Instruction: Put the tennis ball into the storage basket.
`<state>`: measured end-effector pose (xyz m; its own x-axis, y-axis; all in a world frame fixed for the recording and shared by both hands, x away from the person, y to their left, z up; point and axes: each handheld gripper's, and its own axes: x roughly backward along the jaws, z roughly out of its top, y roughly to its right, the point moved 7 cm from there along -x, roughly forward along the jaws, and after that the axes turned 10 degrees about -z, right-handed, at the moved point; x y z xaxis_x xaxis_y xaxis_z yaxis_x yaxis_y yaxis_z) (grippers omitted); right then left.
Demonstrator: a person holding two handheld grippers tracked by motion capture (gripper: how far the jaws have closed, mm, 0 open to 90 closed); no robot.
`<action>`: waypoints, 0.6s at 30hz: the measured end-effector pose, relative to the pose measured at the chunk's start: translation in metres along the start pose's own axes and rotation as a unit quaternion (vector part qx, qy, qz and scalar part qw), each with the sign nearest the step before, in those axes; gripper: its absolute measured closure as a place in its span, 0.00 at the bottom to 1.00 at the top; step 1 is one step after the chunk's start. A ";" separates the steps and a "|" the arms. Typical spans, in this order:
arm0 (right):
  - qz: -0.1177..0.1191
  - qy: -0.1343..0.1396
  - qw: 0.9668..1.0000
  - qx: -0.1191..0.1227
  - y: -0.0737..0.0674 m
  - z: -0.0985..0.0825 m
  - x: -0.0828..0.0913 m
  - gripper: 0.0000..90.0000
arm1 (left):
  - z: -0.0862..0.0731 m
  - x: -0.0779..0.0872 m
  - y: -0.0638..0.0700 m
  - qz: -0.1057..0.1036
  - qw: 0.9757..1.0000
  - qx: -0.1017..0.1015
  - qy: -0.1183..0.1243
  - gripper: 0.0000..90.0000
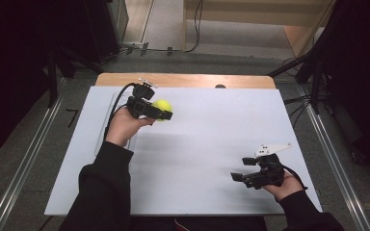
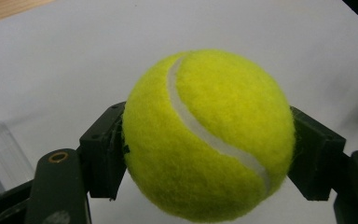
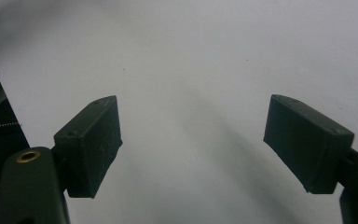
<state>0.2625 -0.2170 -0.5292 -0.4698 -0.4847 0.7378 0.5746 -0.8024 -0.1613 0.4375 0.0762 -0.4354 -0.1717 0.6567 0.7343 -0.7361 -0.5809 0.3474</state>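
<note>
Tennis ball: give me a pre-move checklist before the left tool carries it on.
1. Tennis ball seated between both pads of the left tool: ok.
2. Ball centred in the grip, not slipping: ok, pads sit at its widest part.
3. Ball off the white table: cannot tell.
4. Right tool open with nothing between its pads: ok.
5. Right tool apart from the left tool's side of the table: ok.
</note>
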 end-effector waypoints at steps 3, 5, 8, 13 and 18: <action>0.001 0.001 1.000 0.003 0.000 0.000 -0.001 0.19 | -0.001 0.002 -0.002 0.001 1.000 0.004 0.003 0.29; 0.002 0.001 1.000 0.003 0.000 0.000 -0.001 0.19 | -0.001 0.003 -0.004 0.003 1.000 0.005 0.004 0.29; 0.002 0.001 1.000 0.003 0.000 0.001 -0.001 0.19 | -0.003 0.006 -0.008 0.008 1.000 0.010 0.005 0.29; 0.001 0.001 1.000 0.003 0.000 0.001 -0.001 0.19 | -0.005 0.011 -0.014 0.008 1.000 0.021 0.008 0.29; 0.000 0.002 1.000 0.001 0.000 0.001 -0.001 0.19 | -0.007 0.016 -0.019 0.015 0.999 0.028 0.014 0.29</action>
<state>0.2638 -0.2161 -0.5293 -0.4722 -0.4858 0.7356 0.5756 -0.8019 -0.1601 0.4443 0.1013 -0.4343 -0.2113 0.6519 0.7283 -0.6932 -0.6252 0.3586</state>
